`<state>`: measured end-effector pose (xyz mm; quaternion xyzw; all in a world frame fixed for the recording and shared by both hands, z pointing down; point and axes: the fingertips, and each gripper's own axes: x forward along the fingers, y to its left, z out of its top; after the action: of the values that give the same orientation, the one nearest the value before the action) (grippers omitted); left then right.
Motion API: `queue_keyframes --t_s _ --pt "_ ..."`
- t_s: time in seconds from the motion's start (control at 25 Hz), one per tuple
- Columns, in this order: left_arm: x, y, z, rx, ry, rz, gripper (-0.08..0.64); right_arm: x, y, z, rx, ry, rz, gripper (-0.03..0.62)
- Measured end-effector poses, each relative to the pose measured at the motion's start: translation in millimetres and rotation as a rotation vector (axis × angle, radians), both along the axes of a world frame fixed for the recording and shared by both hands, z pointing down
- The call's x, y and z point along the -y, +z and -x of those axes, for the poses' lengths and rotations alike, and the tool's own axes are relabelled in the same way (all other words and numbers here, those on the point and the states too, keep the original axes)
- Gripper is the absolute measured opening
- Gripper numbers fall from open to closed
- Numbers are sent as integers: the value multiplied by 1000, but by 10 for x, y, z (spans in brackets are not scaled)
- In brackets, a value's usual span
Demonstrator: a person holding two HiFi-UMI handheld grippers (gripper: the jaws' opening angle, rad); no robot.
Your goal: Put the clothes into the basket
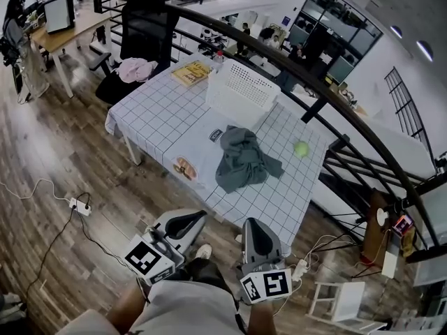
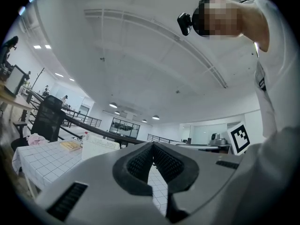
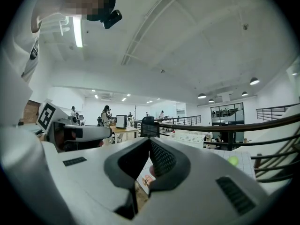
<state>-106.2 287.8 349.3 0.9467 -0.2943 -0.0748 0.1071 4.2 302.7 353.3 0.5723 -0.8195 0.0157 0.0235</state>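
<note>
Head view: the gray clothes (image 1: 241, 160) are lying crumpled on the checked table (image 1: 159, 112), toward its near right side. The white basket (image 1: 241, 89) sits just past them on the far side, not touching. The left gripper (image 1: 198, 216) and right gripper (image 1: 251, 225) are both held low, short of the table.

Left gripper view: jaws together, nothing in them.

Right gripper view: same, tips pressed together and empty.

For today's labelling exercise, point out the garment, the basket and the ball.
Garment (image 1: 241, 160), head view, middle of the heap.
Basket (image 1: 234, 107), head view, near wall.
Ball (image 1: 301, 149), head view, its centre.
</note>
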Motion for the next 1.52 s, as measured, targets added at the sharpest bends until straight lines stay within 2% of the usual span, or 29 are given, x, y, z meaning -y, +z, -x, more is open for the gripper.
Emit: queue_keyframes --t_s 0.32,0.88,1.24,1.52 --pt "349 87 -80 26 -30 15 5 385 106 -86 13 -31 16 15" --pt "1011 88 -525 68 -80 14 5 1161 150 -448 42 -116 13 17" --pt "1250 32 -730 84 -136 -2 5 1428 126 -637 48 -177 -4 17" --pt "1393 70 -815 94 -152 4 5 1578 164 -755 50 -182 -1 17"
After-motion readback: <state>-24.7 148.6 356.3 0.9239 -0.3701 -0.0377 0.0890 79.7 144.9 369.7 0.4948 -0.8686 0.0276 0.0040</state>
